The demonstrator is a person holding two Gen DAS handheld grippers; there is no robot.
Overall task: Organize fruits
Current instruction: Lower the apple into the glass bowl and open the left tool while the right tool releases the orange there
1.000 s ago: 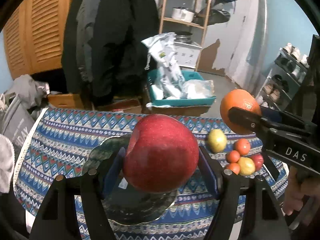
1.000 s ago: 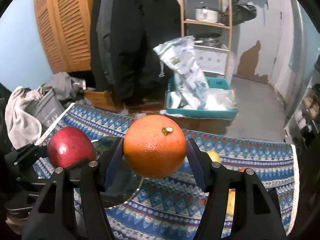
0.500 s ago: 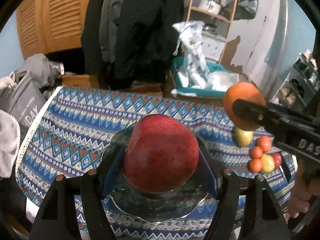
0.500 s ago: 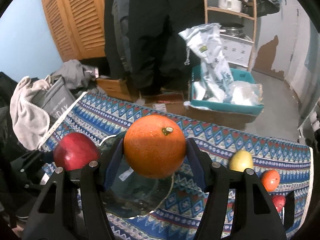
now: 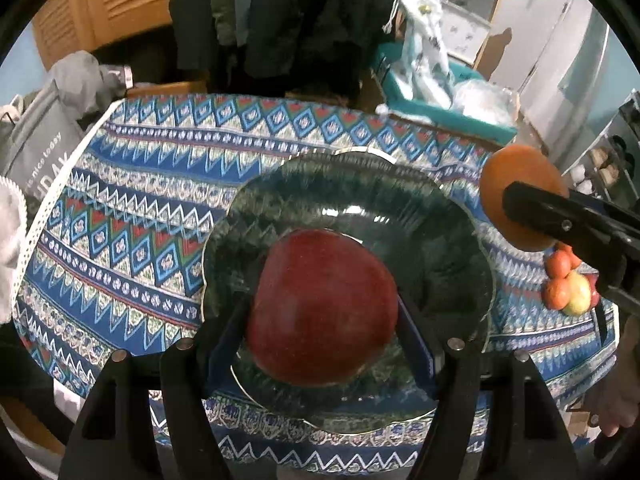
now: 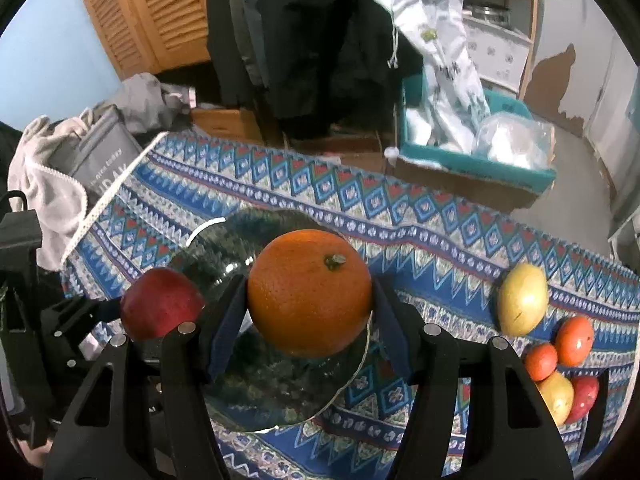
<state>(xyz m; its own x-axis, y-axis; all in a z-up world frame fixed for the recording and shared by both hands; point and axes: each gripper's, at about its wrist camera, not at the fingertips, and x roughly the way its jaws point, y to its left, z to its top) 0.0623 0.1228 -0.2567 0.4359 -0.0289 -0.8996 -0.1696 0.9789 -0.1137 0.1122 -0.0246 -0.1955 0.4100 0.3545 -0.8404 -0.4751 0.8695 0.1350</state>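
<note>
Two tools are over the patterned table (image 5: 132, 216), each clamped on a piece of fruit. The left tool (image 5: 322, 320) grips a red apple (image 5: 322, 306) between its blue-padded jaws, directly above the dark glass plate (image 5: 420, 216) that lies on the blue, white and red zigzag cloth. Seen from the left wrist, the apple covers the near part of the plate; whether it touches the glass I cannot tell.

The right tool (image 6: 310, 312) is closed on an orange (image 6: 310, 292), stem end turned up and to the right. From that side the orange hangs over the plate (image 6: 224, 240) too, toward its right half, with the apple (image 6: 162, 308) and the left tool just beside it on the left. In the left wrist view the orange (image 5: 516, 184) sits at the right, beyond the plate's rim, pinched in black jaws.

More fruit waits on the cloth at the right end of the table: a yellow-green apple (image 6: 522, 298) alone, and nearer the edge a small cluster (image 6: 560, 368) of two orange-red fruits, another yellow one and a red one, touching each other.

Behind the table stand a teal bin (image 6: 520, 172) stuffed with plastic bags, dark coats hanging, a louvred wooden door (image 6: 152, 12) and a grey tote (image 6: 102, 156) at the left. A bit of a hand (image 5: 616, 408) shows at the lower right in the left view.
</note>
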